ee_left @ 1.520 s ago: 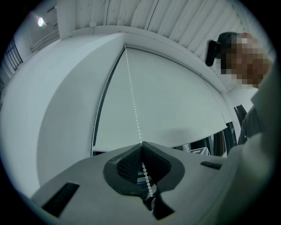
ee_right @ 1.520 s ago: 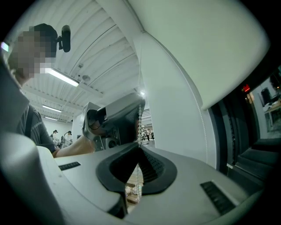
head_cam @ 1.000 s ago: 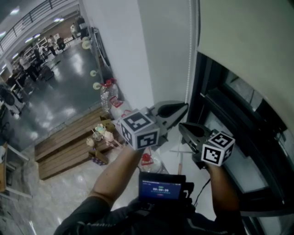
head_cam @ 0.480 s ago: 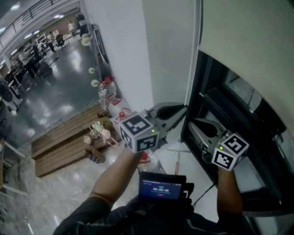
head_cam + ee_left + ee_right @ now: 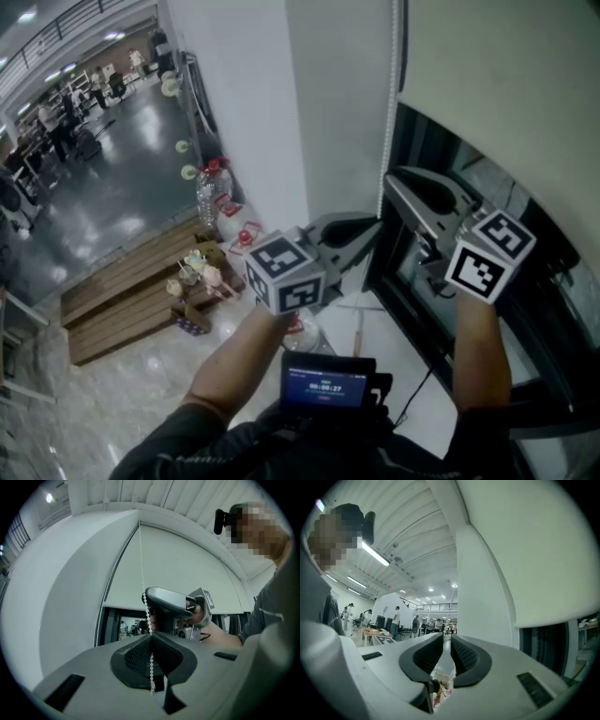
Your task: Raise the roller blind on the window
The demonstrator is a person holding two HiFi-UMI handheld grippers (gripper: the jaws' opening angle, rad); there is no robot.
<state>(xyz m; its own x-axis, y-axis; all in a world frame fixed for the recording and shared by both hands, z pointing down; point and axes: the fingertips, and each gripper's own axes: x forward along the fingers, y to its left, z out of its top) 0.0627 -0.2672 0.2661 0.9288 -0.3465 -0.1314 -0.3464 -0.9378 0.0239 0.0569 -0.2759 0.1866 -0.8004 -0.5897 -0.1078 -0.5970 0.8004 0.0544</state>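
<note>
1. Roller blind (image 5: 497, 66), in the head view, covers the upper part of the window (image 5: 427, 159). Its bottom edge slants across the upper right, with dark frame bars showing below it. The bead chain (image 5: 392, 94) hangs along the window's left edge, just beside the white wall (image 5: 253, 112). The left gripper (image 5: 373, 232) reaches the chain low down. The right gripper (image 5: 392, 180) is higher, near the blind's lower left corner, with its tips close to the chain. A small lit screen (image 5: 326, 382) sits at the person's chest.

2. In the left gripper view, the left gripper (image 5: 151, 637) has its jaws pressed together on the bead chain (image 5: 142, 564). The chain runs up from the pads toward the blind's (image 5: 183, 569) top left corner, and a short tail dangles below them. The right gripper (image 5: 147, 595) is above, its tips right at the chain, with a hand (image 5: 200, 615) behind it.

3. In the right gripper view, the right gripper (image 5: 446, 638) has a narrow slit between its jaws, which have just been opening. No pad presses on anything, and only the room beyond shows through the slit. The blind (image 5: 543, 550) fills the upper right, and the dark window (image 5: 543, 644) is under its bottom edge.
</note>
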